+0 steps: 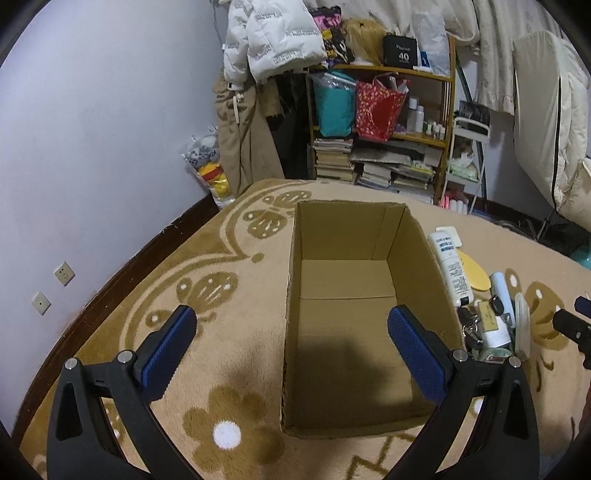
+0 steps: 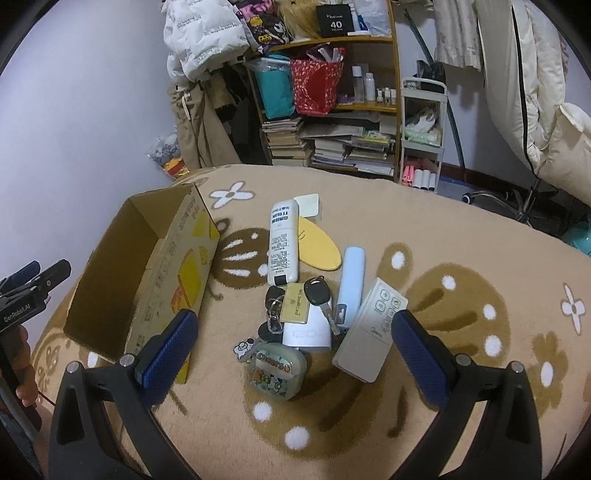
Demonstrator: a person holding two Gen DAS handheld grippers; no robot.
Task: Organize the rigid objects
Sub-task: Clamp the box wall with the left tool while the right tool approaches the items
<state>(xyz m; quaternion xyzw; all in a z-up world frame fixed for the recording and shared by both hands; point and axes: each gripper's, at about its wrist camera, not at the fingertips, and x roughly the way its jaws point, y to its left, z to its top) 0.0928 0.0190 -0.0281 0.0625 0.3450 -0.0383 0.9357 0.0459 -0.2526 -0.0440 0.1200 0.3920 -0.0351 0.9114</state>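
Both tongs, left (image 1: pixel 291 336) and right (image 2: pixel 293 339), gape empty above the blanket (image 2: pixel 461 406).

Black box (image 2: pixel 334 20) on top shelf: large white "40". Earbud case (image 2: pixel 277 373) on blanket: "Cheers". White charger (image 2: pixel 307 334) beneath keys: grey "120W". Left gripper (image 2: pixel 22 291) body, seen from right wrist: "GenRobot.AI". White tube (image 2: pixel 282 243): printed label, characters too small to read.

Wooden bookshelf (image 2: pixel 394 92) against far wall, beyond tan floral blanket (image 2: pixel 461 295). White puffer jacket (image 1: pixel 273 37) hangs left of bookshelf; red patterned bag (image 2: pixel 317 86) on its middle shelf; book stacks (image 1: pixel 334 158) at bottom; white cart (image 2: pixel 421 136) just right.
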